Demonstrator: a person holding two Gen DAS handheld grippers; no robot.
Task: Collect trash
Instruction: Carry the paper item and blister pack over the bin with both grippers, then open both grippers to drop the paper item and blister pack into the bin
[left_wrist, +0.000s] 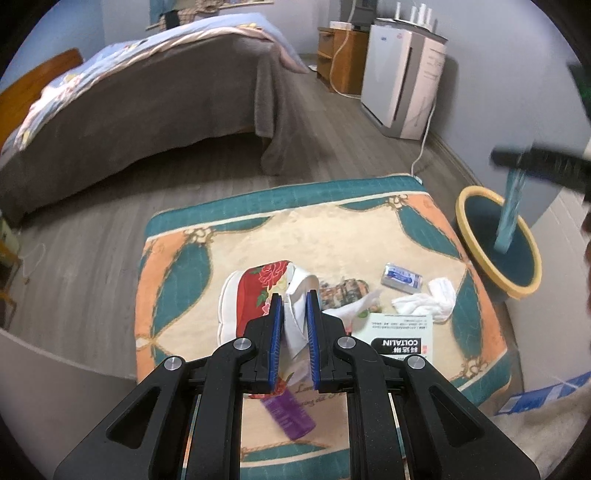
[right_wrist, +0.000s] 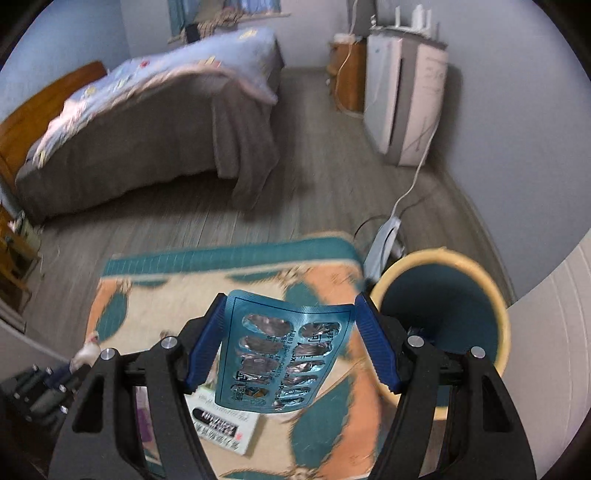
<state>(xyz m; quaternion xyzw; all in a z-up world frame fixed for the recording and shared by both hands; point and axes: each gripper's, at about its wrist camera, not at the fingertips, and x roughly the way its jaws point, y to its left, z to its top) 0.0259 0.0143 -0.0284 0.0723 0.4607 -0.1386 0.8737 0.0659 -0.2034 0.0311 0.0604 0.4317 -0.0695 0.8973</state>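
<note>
1. Left wrist view, far left: a bed (left_wrist: 147, 92) with a grey cover and pale blue quilt stands on the wood floor, well apart from the patterned mat (left_wrist: 369, 206).
2. At the middle of that mat, the left gripper (left_wrist: 294, 325) has its blue pads pressed together on a white paper piece (left_wrist: 295, 332), which is attached to a red floral wrapper (left_wrist: 258, 288).
3. Below those jaws lies a purple packet (left_wrist: 291, 417), partly hidden by the tool.
4. Right of the gripper, loose on the mat: a small patterned wrapper (left_wrist: 343, 291), a white leaflet with black lettering (left_wrist: 399, 332), a silver-blue sachet (left_wrist: 400, 278) and a crumpled white tissue (left_wrist: 432, 299).
5. Further right, just beside the mat's edge, sits a bin (left_wrist: 465, 206) with a yellow rim and dark teal inside. What it holds cannot be made out here.
6. Above the bin hangs a blue strip (left_wrist: 511, 214), blurred, under a dark bar at the right edge.
7. Right wrist view: the right gripper (right_wrist: 290, 321) has its jaws standing wide, clamped on the two edges of a blue blister pack (right_wrist: 280, 354) with emptied foil pockets.
8. That pack hangs over the mat (right_wrist: 332, 424), just left of the bin (right_wrist: 424, 258), whose visible inner wall looks bare.
</note>
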